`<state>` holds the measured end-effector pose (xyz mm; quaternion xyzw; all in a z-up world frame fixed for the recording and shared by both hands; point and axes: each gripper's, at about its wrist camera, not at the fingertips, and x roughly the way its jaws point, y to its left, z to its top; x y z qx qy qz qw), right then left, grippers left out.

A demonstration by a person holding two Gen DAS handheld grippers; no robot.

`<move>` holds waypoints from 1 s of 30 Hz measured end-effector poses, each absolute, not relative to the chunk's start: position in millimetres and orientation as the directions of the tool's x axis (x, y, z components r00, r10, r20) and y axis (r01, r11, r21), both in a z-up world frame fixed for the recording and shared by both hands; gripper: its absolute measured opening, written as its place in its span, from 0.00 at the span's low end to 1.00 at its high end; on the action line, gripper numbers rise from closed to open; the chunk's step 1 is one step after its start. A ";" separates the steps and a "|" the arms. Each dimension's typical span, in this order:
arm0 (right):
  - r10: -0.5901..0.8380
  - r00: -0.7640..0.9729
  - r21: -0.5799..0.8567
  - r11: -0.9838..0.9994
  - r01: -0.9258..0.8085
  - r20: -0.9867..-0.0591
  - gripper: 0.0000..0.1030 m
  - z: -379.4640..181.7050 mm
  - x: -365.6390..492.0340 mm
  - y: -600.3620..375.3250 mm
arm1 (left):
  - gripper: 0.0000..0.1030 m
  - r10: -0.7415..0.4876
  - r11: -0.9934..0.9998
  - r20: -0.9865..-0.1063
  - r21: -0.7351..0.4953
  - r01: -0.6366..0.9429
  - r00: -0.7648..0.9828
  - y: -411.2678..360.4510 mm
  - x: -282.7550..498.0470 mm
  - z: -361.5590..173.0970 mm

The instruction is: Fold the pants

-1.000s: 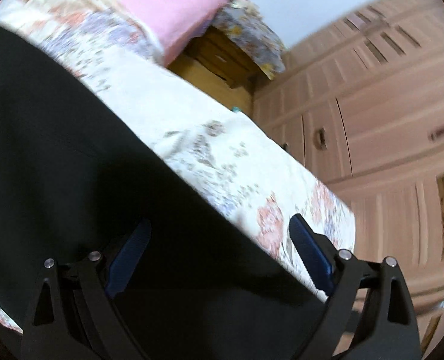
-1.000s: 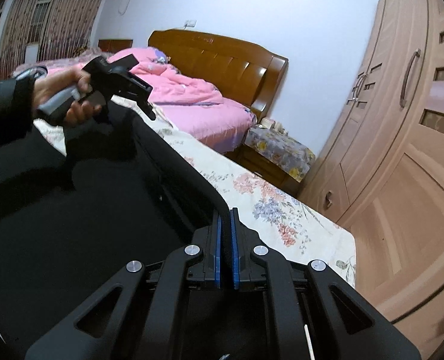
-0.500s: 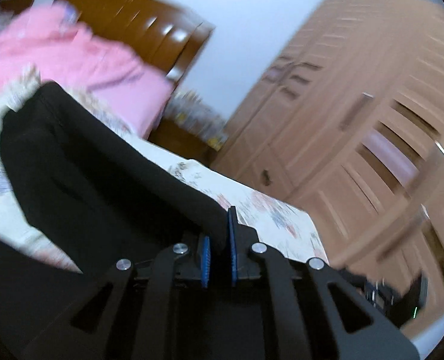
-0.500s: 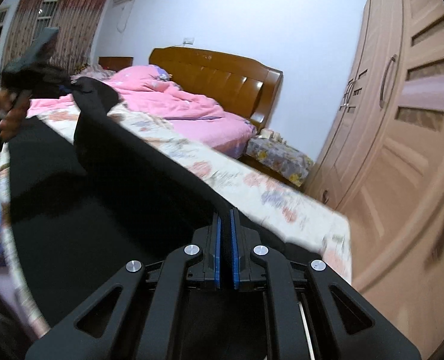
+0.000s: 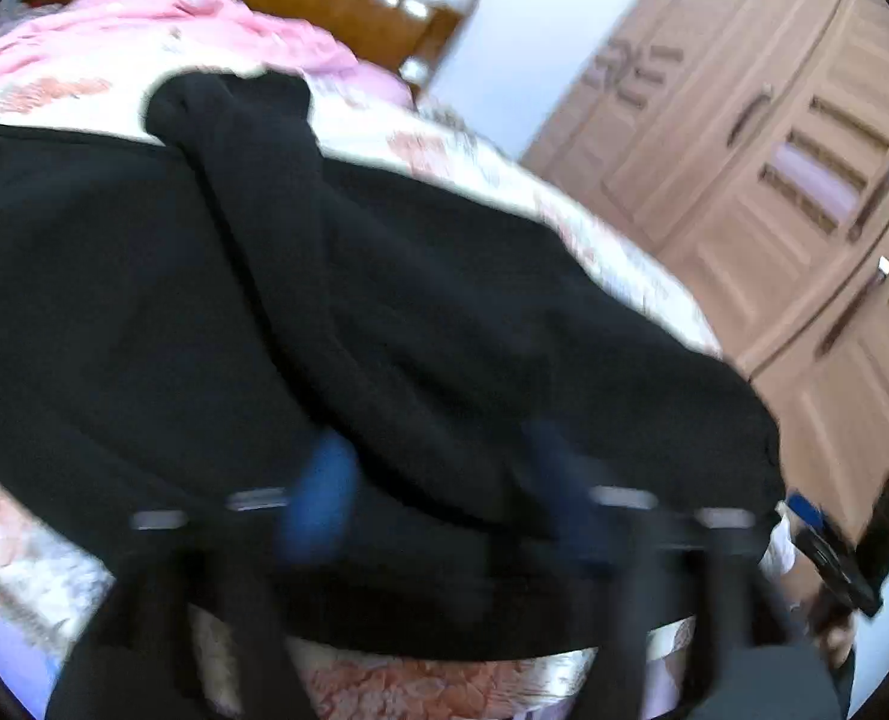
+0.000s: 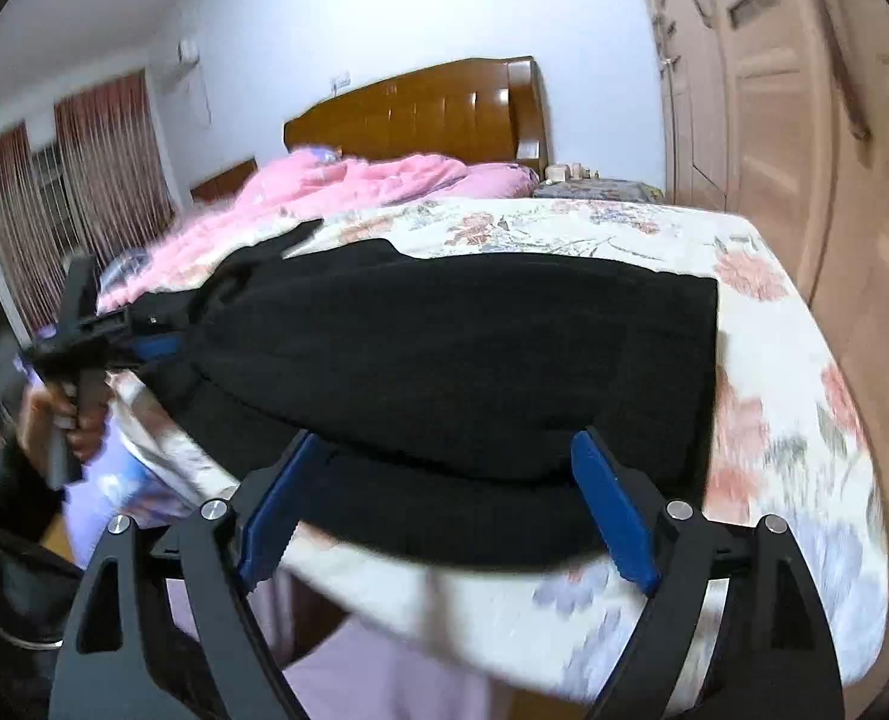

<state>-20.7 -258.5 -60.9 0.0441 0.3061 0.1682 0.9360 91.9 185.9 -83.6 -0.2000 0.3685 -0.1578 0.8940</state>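
The black pants [image 6: 456, 348] lie folded over on the floral bedsheet [image 6: 768, 420], one layer on top of another. My right gripper [image 6: 444, 510] hangs at their near edge with its jaws opening. Its blue pads [image 6: 612, 516] stand wide apart and press on nothing. A hand holds my left gripper [image 6: 168, 333] at the pants' left end. In the blurred left wrist view the left gripper [image 5: 438, 480] is also opening over the pants [image 5: 384, 300], with cloth below the fingers and none pinched. The right gripper [image 5: 828, 546] shows at the lower right there.
A pink quilt [image 6: 354, 186] is heaped near the wooden headboard [image 6: 432, 114]. A wooden wardrobe [image 6: 804, 120] runs along the right side of the bed. A covered nightstand [image 6: 594, 187] stands by the headboard. Curtains [image 6: 84, 180] hang at the far left.
Both grippers were shut on the pants' cloth half a second ago; now both have let go. The lifted layer has come down onto the rest of the pants. Both hands swung towards the bed's near edge.
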 end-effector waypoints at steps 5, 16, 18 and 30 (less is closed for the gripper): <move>0.358 0.731 0.348 0.921 -0.175 -0.581 0.60 -75.9 -5.4 -286.9 | 0.81 -0.450 0.838 -0.561 -0.535 0.111 0.695 204.5 69.9 -80.4; 0.352 0.638 0.494 0.868 0.051 -0.685 0.55 -90.7 37.8 -295.2 | 0.82 -0.406 0.874 -0.573 -0.472 0.119 0.712 185.3 83.0 -79.3; 0.338 0.656 0.494 0.867 0.061 -0.675 0.56 -87.3 43.3 -292.1 | 0.82 -0.406 0.876 -0.574 -0.467 0.124 0.711 184.5 85.2 -78.6; 0.311 0.652 0.465 0.882 0.072 -0.691 0.45 -98.6 43.9 -286.2 | 0.82 -0.411 0.861 -0.568 -0.499 0.099 0.713 198.8 107.9 -69.7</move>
